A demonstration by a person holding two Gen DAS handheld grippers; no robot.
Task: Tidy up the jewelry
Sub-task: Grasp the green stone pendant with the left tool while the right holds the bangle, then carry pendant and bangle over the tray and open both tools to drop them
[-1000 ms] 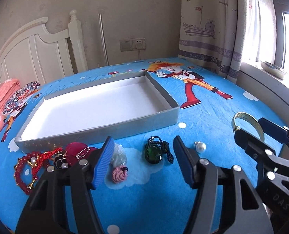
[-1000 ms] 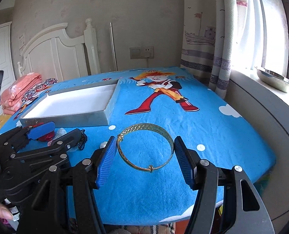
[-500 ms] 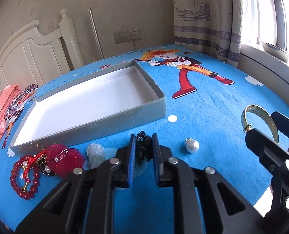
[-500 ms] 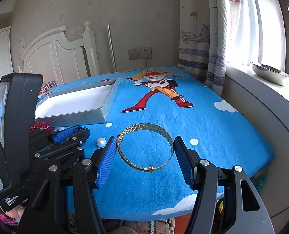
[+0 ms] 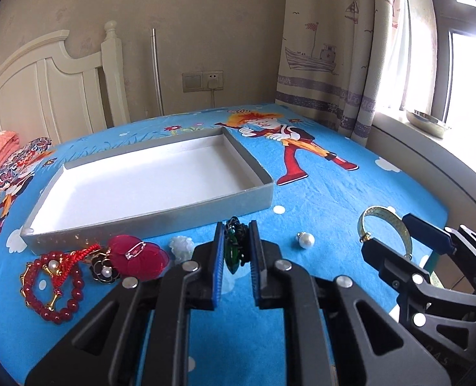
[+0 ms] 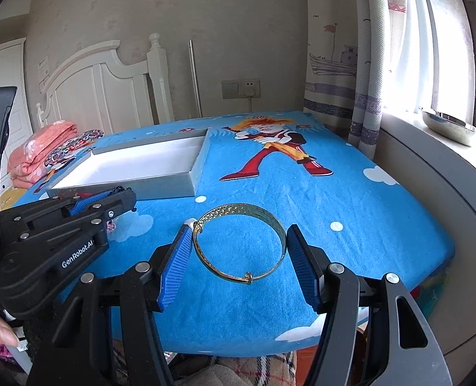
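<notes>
In front of the open grey box (image 5: pixel 148 218) on the blue cloth, the left gripper (image 5: pixel 236 251) pinches the green pendant (image 5: pixel 234 247), while right of the box the unclenched right gripper (image 6: pixel 239 257) straddles the gold bangle (image 6: pixel 263 215).

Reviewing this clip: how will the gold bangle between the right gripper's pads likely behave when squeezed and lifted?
The gold bangle looks like thin rigid metal, so probably light. Its smooth, curved rim may slip or pivot between the pads. The right gripper stands open around it, flat on the bedsheet.
</notes>
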